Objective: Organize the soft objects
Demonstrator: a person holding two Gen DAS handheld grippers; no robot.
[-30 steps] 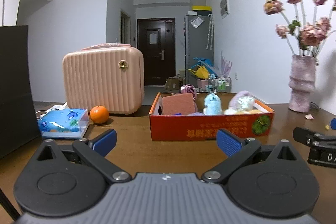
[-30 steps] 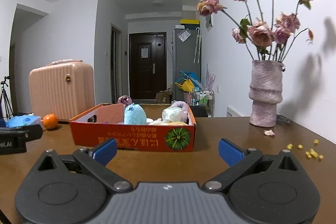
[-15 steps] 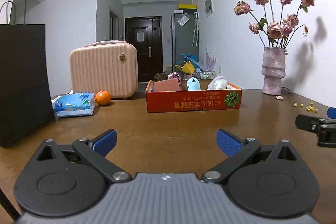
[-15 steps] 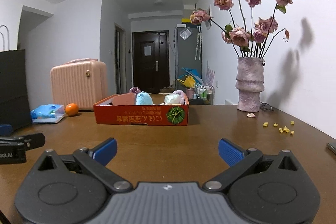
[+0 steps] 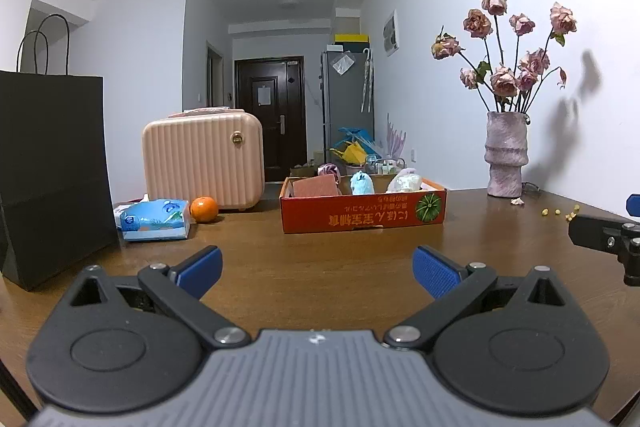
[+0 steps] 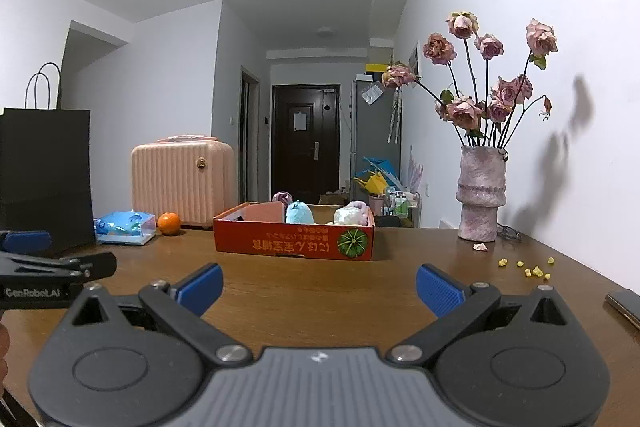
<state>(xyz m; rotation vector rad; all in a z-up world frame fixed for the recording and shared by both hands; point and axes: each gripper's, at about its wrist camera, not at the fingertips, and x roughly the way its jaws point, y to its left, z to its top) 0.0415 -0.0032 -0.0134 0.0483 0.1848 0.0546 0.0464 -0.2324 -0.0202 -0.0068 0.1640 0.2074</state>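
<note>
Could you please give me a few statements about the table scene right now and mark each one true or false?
1. The orange lies inside the red box. False: it sits on the table, between the tissue pack and the pink case.
2. Both the left gripper and the right gripper are open and hold nothing. True.
3. The vase stands left of the red box. False: it stands to the right.
4. A blue plush toy sits in the red box. True.
5. A black paper bag stands at the table's left side. True.
</note>
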